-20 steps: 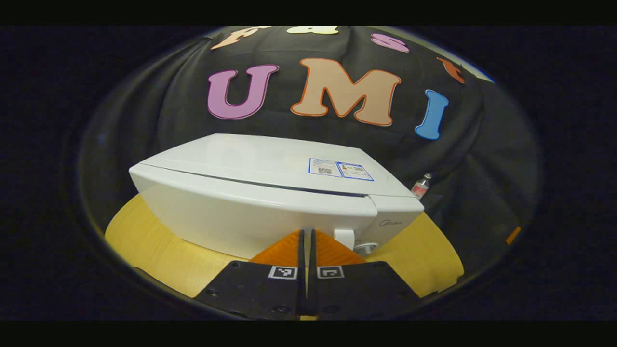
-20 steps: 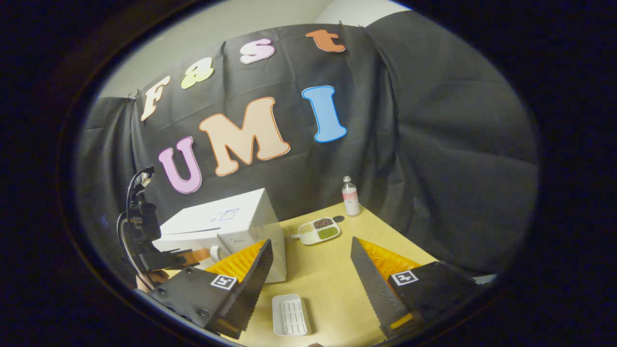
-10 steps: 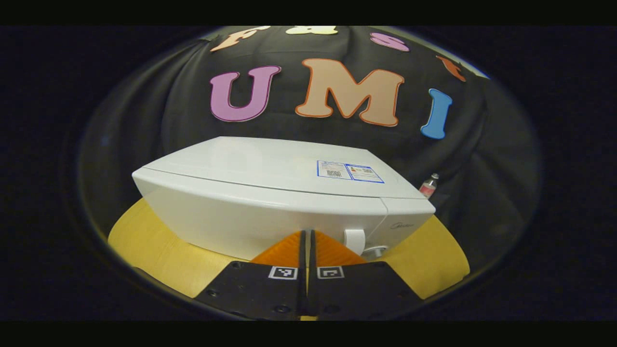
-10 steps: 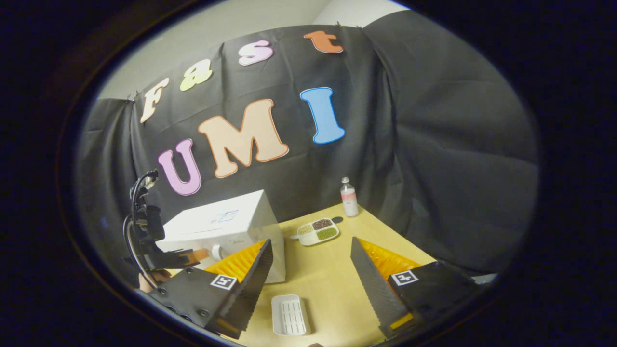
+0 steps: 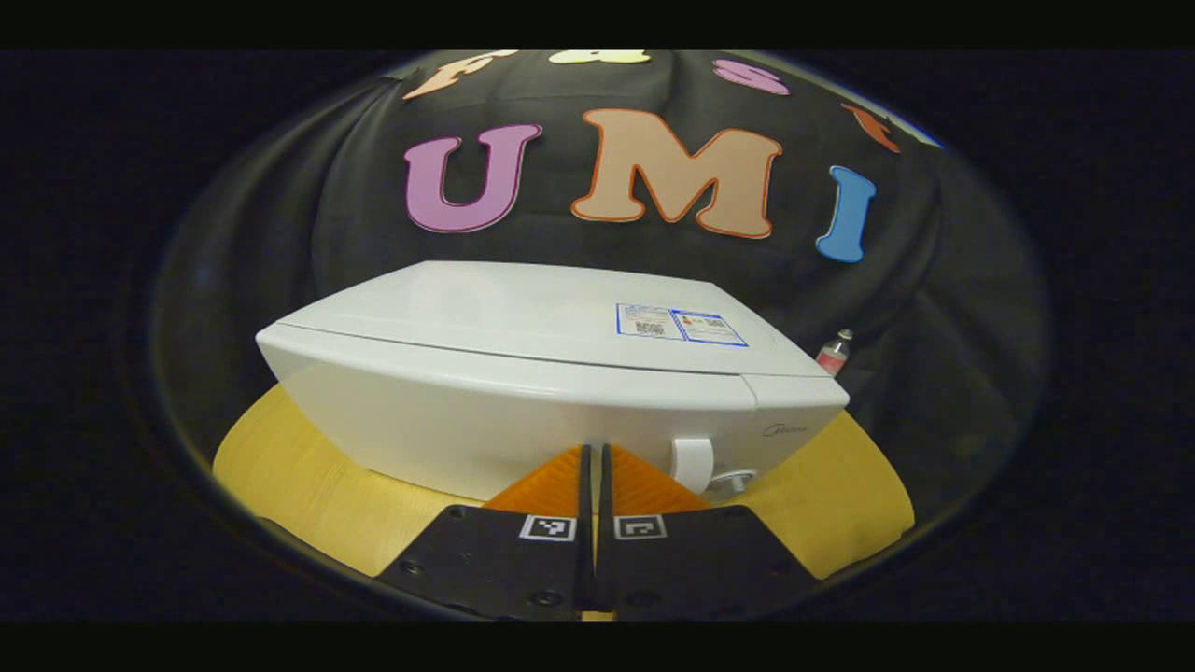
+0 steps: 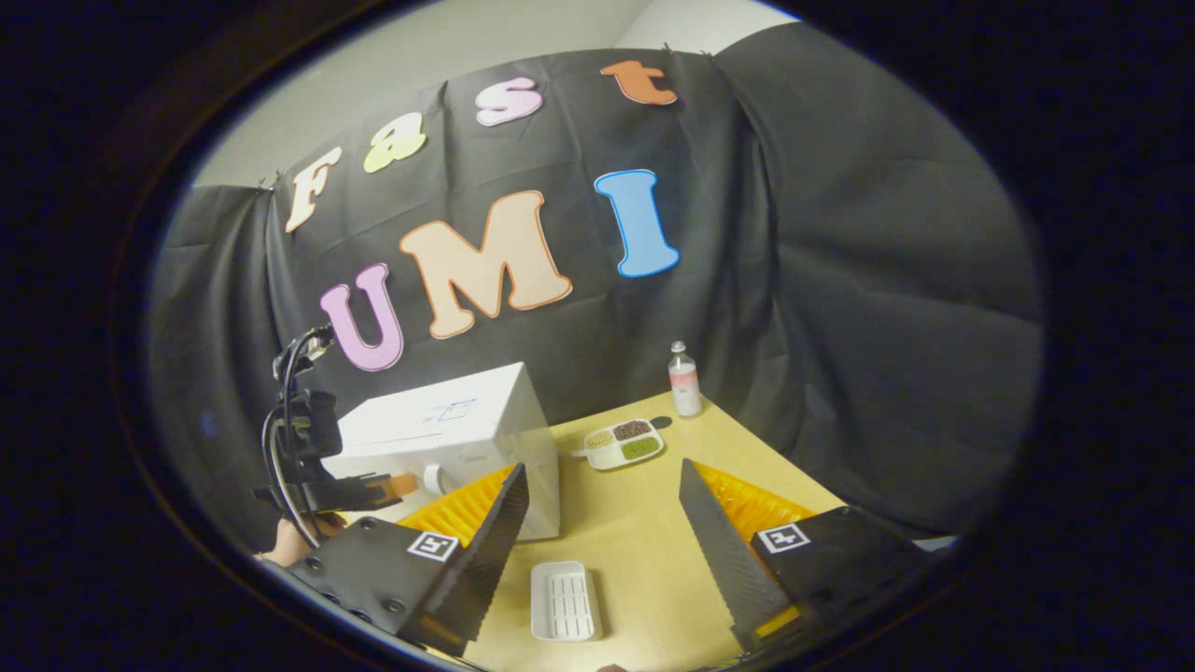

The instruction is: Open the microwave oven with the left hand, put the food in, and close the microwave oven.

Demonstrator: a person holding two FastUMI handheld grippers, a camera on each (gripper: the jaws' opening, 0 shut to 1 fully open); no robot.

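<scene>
**A:** so where's everything sitting right now?

**B:** In the left gripper view the left gripper [image 5: 594, 453] has its fingers pressed together with nothing between them, pointed straight at the front of the white microwave oven [image 5: 523, 373]. The door looks closed. Its white handle [image 5: 692, 462] is just right of the fingertips, can't tell if anything touches.

**A:** and the other one?

**B:** Right gripper [image 6: 602, 481] is wide open and holding nothing – it hovers over the yellow wooden surface [image 6: 644, 560]. From the right gripper view you can also spot the left gripper (with a hand under it) off at the left, up against the microwave's front.

**A:** food?

**B:** The food tray [image 6: 621, 443] – a white divided dish with three fillings, brown, green and pale – sits on the surface to the right of the microwave, well apart from both grippers. A small bottle [image 6: 684, 379] stands just behind it by the black cloth. There's also a white slotted rectangular tray [image 6: 563, 602] lying on the surface near the right gripper's fingers, between them and slightly left.
</scene>
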